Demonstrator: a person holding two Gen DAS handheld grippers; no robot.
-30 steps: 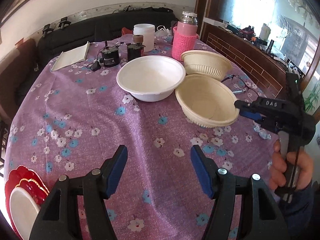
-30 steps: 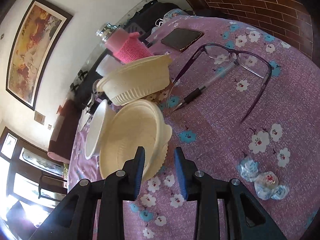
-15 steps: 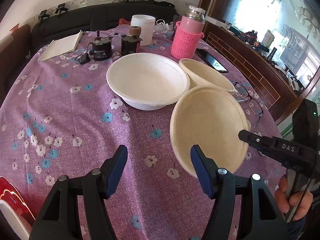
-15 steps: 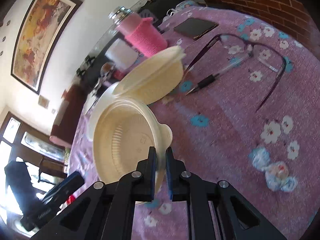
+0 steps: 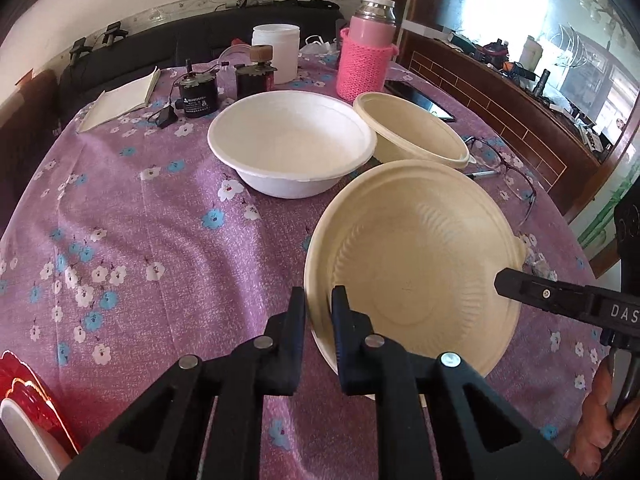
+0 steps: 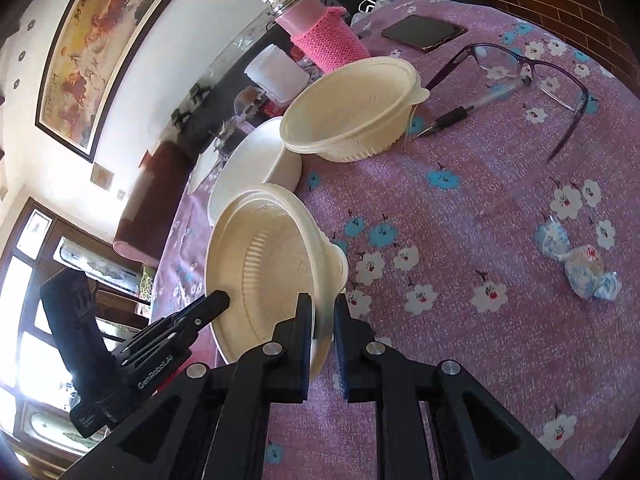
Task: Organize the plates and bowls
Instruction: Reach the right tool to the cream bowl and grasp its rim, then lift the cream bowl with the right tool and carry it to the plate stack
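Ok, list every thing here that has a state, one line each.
Left gripper: fingers just closed, shut on the beige bowl's rim.
Right gripper: shut on the same bowl's opposite rim.
Beige bowl: held by both grippers, tilted, empty.
White bowl: upright on the table, empty.
Second beige bowl: upright on the table, empty.
Pink flask: upright, capped.
Glasses: unfolded.
Phone: flat, screen dark.

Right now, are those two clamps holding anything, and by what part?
Both hold the same cream ribbed bowl by its rim: the left gripper pinches the near-left edge, the right gripper the opposite edge, tilting it off the table.
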